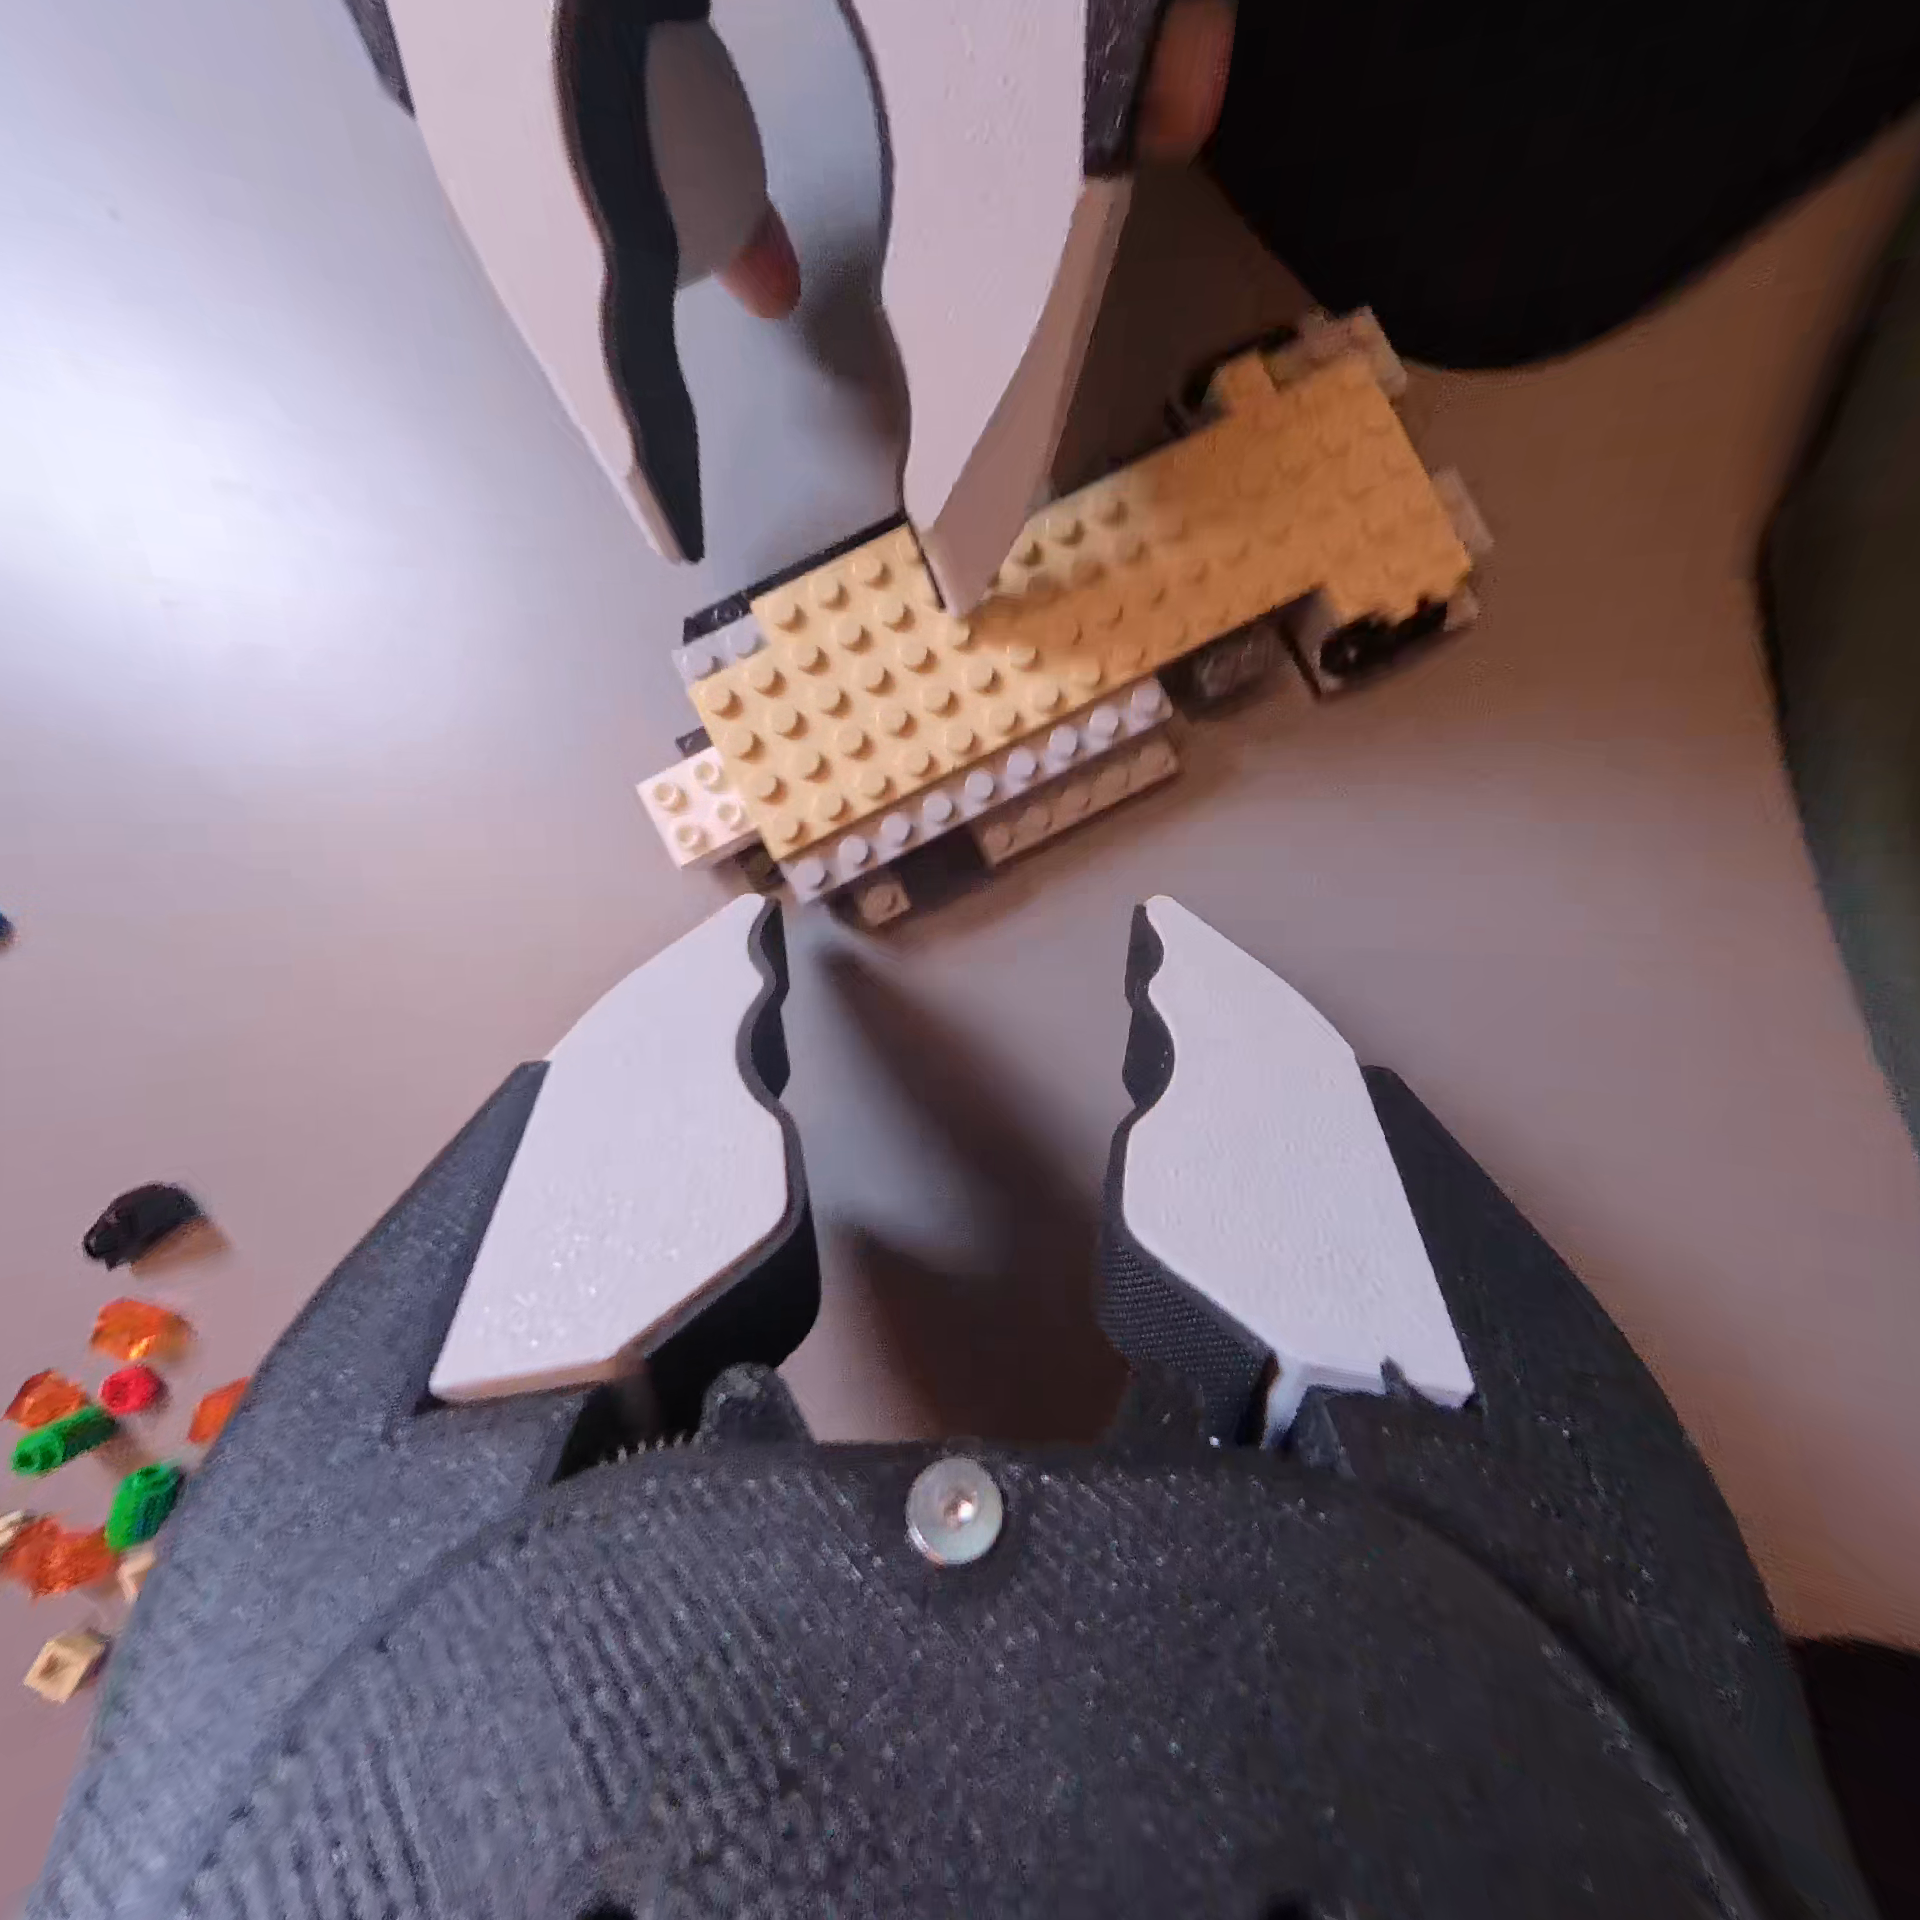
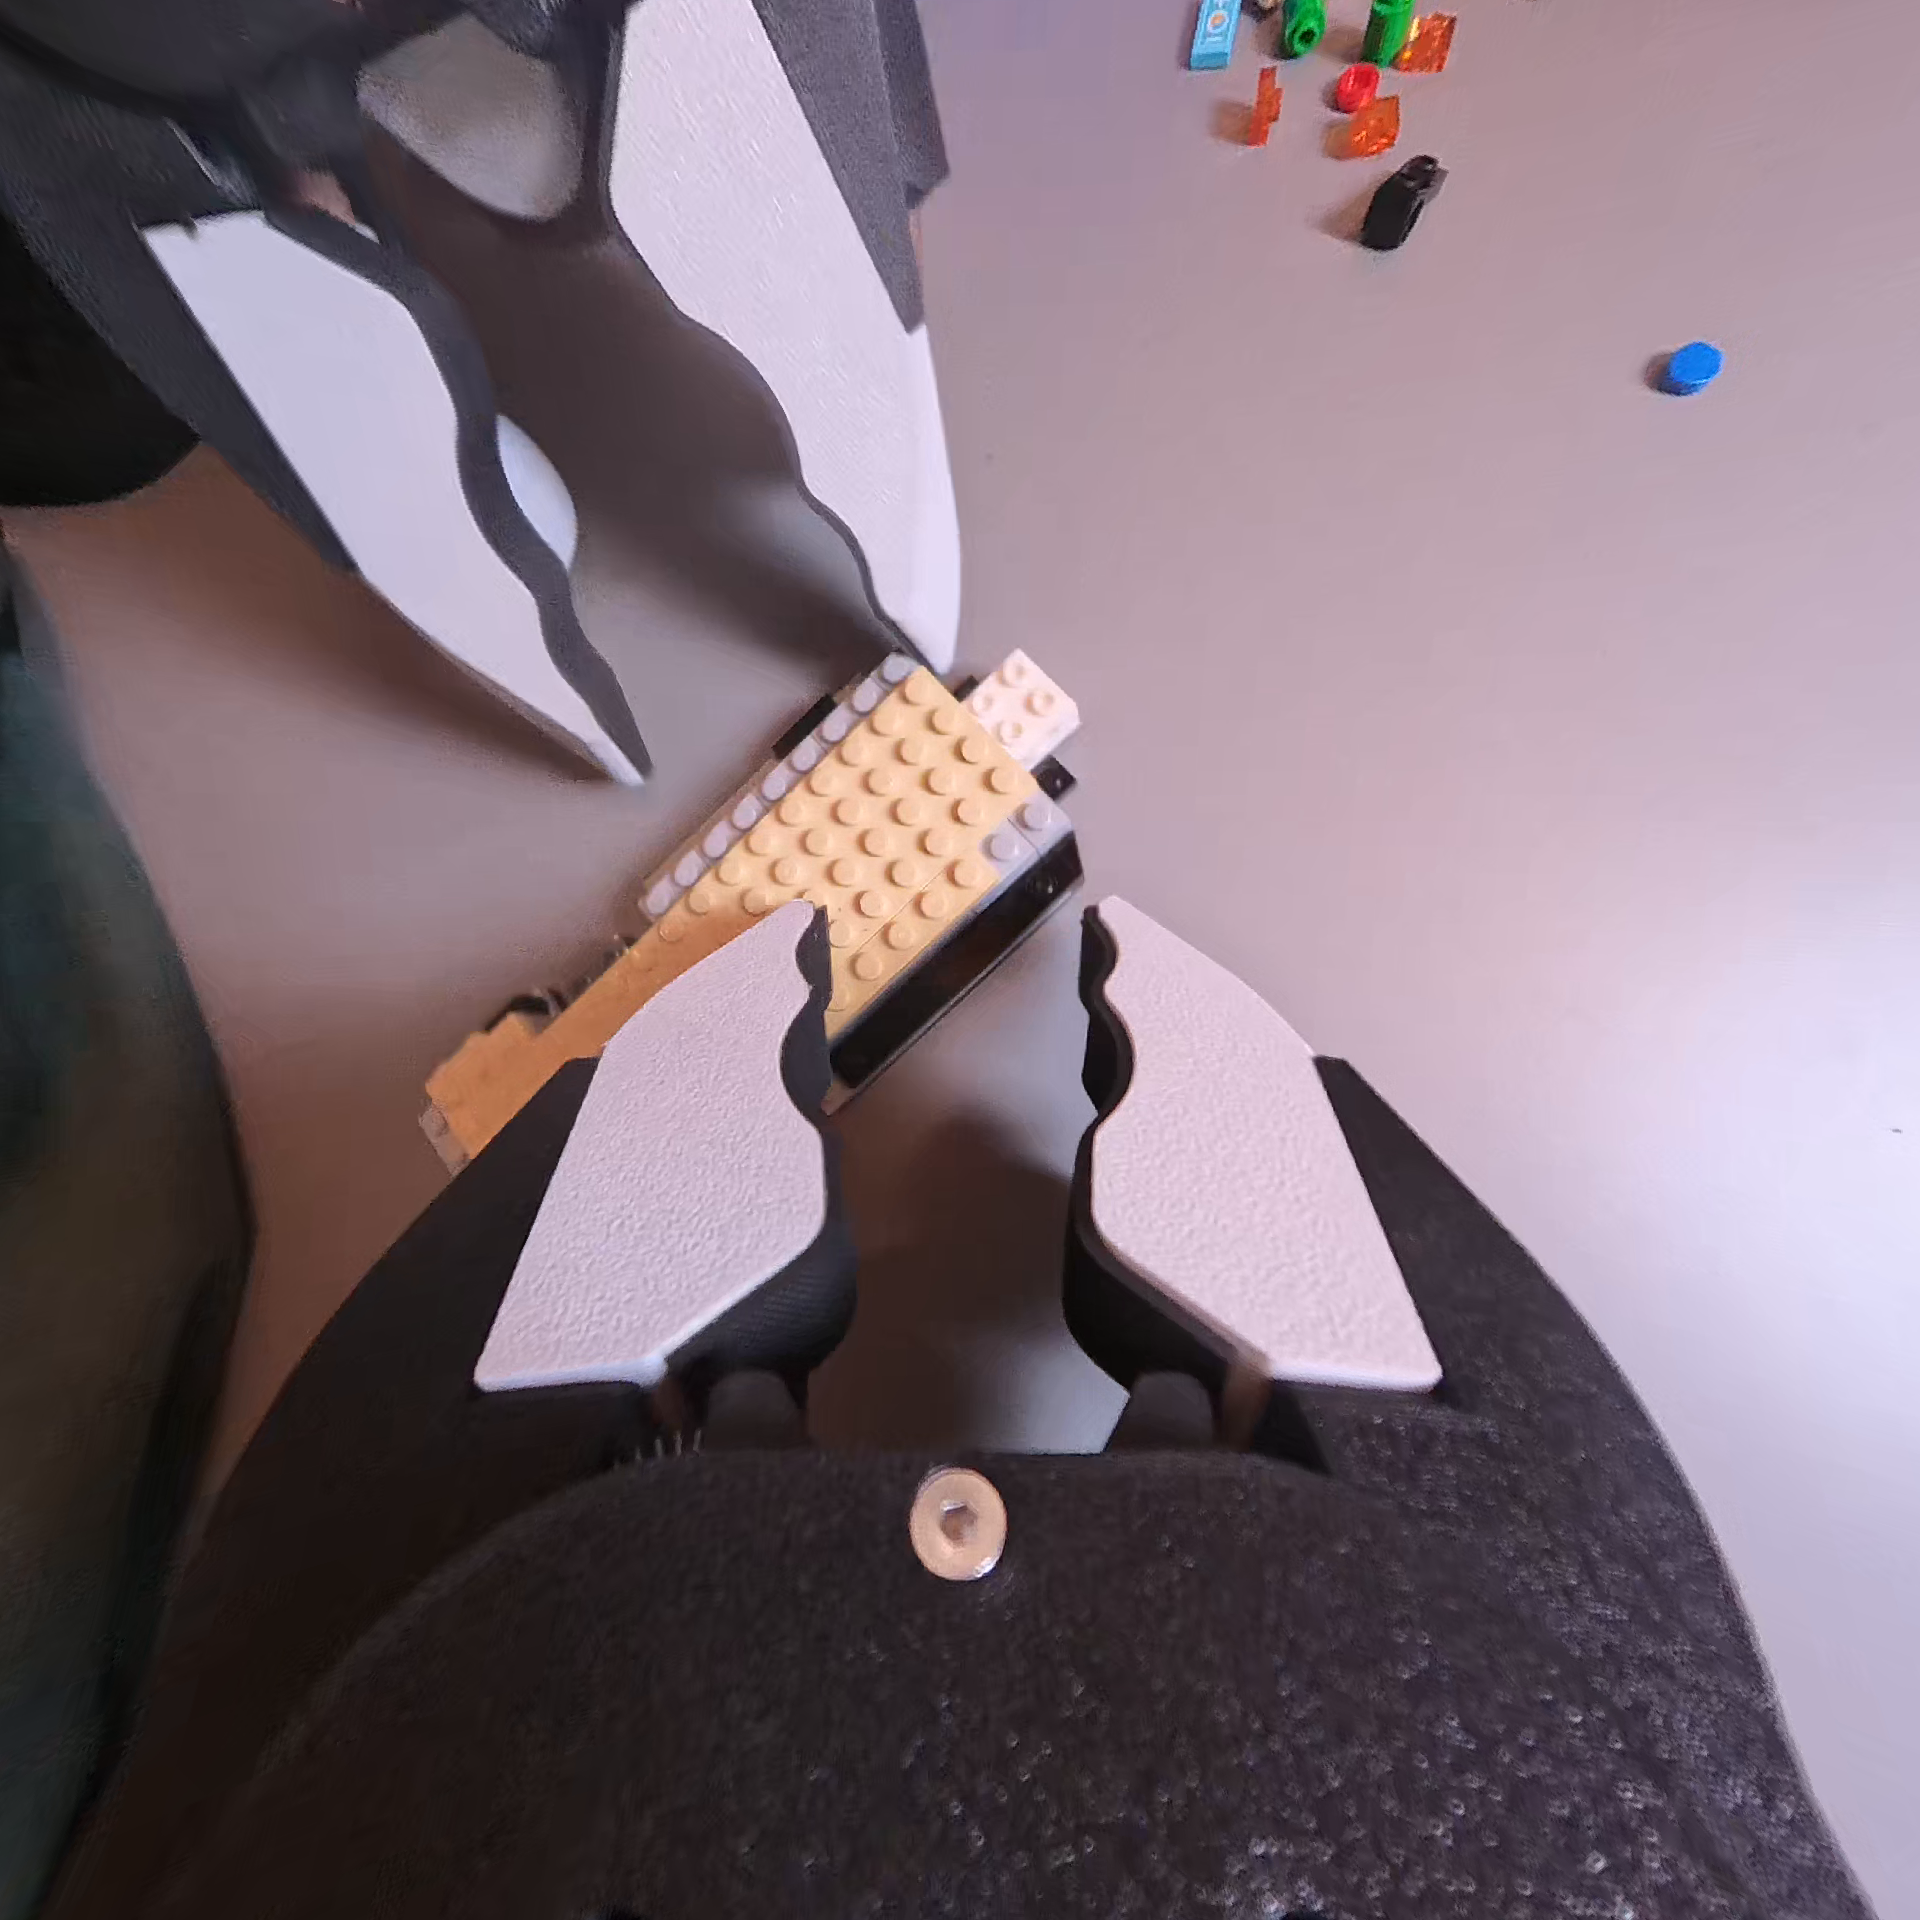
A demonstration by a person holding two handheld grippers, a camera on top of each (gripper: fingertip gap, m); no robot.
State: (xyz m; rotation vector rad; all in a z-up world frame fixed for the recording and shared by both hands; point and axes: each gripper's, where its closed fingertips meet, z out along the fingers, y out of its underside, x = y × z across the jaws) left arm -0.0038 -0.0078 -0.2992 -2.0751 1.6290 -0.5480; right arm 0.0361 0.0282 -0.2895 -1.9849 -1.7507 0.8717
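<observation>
Brick model (image 1: pixel 935 686) between two open claws.

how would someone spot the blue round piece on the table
Start at the tan brick model mid-table, then look to the cluster of small loose pieces. The blue round piece lies alone, apart from that cluster, the only blue disc.

— How does the left gripper with pale grey finger plates on a black textured body (image 1: pixel 954 914) stand?
— Its jaws are spread wide, nothing between them, the tips low and pointing forward.
— And the right gripper of the same grey-and-black build (image 2: pixel 951 914)?
— Also parted, nothing pressed between its pads. It faces the left one, tips angled down — one of its fingertips (image 1: pixel 961 582) is lowest.
— Any hand in view?
— A fingertip (image 1: pixel 764 272) shows behind the right gripper's fingers.
</observation>
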